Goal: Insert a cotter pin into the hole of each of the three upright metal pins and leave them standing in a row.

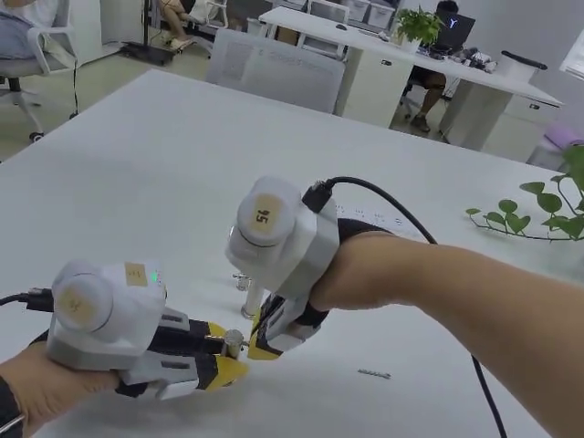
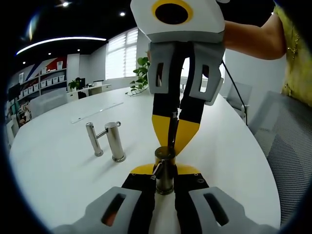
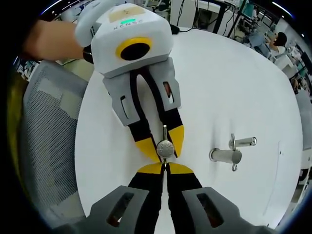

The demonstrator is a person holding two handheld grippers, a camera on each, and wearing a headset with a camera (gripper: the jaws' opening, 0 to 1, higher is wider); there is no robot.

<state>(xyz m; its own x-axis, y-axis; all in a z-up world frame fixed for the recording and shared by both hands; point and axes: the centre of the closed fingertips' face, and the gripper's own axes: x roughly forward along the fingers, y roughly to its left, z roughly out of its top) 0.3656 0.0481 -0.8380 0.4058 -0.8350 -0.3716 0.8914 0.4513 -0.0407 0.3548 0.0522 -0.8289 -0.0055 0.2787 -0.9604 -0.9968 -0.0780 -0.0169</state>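
White tabletop [image 1: 182,164], loose cotter pin [image 1: 373,373], head view

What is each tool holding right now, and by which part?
Left tool clamps an upright pin by its lower shaft. Right tool pinches a cotter pin by its near end.

Steel pin [image 2: 166,161] upright nearest, cotter pin [image 3: 165,132] through its hole, two pins [image 2: 115,142] upright far left, loose cotter pin [image 1: 374,373] on desk [image 1: 182,164].
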